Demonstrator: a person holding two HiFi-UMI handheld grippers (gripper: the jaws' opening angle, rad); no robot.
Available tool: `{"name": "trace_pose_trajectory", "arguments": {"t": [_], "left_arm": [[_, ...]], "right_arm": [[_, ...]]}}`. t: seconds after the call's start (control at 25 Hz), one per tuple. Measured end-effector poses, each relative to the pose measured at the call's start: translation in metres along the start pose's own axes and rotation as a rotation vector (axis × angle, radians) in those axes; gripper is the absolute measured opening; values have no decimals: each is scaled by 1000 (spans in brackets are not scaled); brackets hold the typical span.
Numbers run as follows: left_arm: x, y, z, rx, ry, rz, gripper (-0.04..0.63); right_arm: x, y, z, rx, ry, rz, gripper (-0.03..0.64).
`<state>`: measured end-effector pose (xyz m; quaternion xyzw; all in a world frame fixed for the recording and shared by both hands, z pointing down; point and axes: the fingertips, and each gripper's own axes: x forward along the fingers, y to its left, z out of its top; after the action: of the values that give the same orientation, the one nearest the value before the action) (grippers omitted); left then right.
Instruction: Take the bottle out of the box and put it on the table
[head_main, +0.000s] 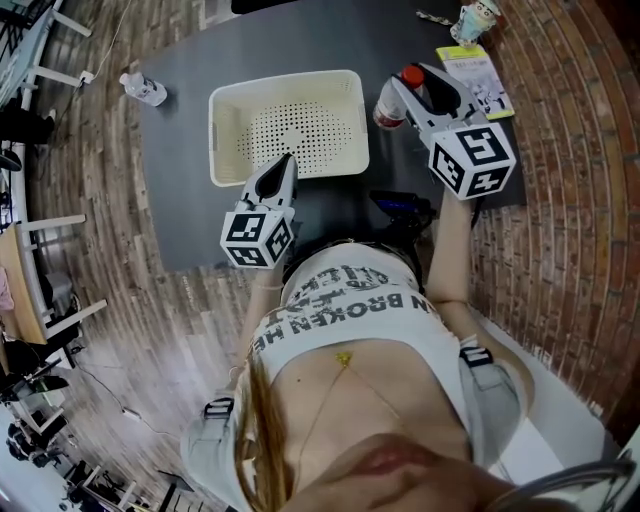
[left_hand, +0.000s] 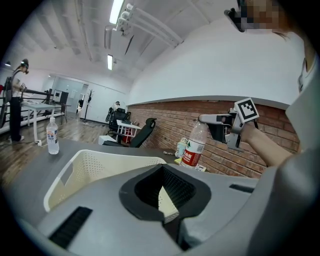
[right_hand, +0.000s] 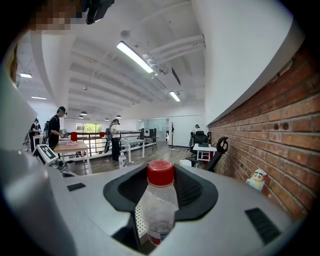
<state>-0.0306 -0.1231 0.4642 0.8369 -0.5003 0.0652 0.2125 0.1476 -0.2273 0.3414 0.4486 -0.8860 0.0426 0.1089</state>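
On the dark table (head_main: 180, 150), seen from my head, the cream box (head_main: 285, 78) sits in the middle with its perforated floor bare. My left gripper (head_main: 288, 160) points at the box's near wall, its tip at the rim. My right gripper (head_main: 400, 88) is out to the right of the box and pinches the bottle (head_main: 388, 108), red cap uppermost, clear of the box and over the tabletop. A second bottle (head_main: 143, 89) stands near the table's far left corner, well apart from the box. A yellow booklet (head_main: 478, 80) lies beyond my right gripper.

In the left gripper view my fingers stand slightly spread with nothing held; through the gap I see only the box's perforated wall. Off to the right my other gripper clamps the bottle just under its cap. The bottle leans a little, its red label facing me, in front of the brick wall (left_hand: 165, 125). I cannot tell whether its base touches the table.

In the right gripper view my fingers are pressed on the bottle from both sides, its red cap rising above them. A small figurine (right_hand: 258, 179) stands by the bricks on the right
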Motion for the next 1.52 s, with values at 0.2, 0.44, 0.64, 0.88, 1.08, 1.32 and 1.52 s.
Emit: {"name": "trace_pose_trajectory", "arguments": {"t": [0.2, 0.44, 0.64, 0.88, 1.08, 1.32, 1.52], "left_arm": [[1, -6, -4, -3, -9, 27, 5], [-2, -10, -12, -29, -8, 53, 5], [-2, -11, -14, -27, 0, 59, 5], [2, -11, -14, -20, 5, 59, 5], [3, -9, -14, -24, 11, 61, 5], [4, -11, -21, -31, 30, 61, 5], [3, -13, -25, -35, 34, 60, 5]], "right_arm": [[-4, -10, -5, -6, 6, 5, 155], [-6, -15, -11, -11, 20, 20, 155], [-7, -20, -15, -5, 30, 14, 155], [-6, -25, -21, 3, 37, 10, 155], [-4, -28, -29, 6, 55, 2, 155], [-2, -38, -59, 30, 99, -28, 155], [1, -42, -95, 36, 159, -41, 155]]}}
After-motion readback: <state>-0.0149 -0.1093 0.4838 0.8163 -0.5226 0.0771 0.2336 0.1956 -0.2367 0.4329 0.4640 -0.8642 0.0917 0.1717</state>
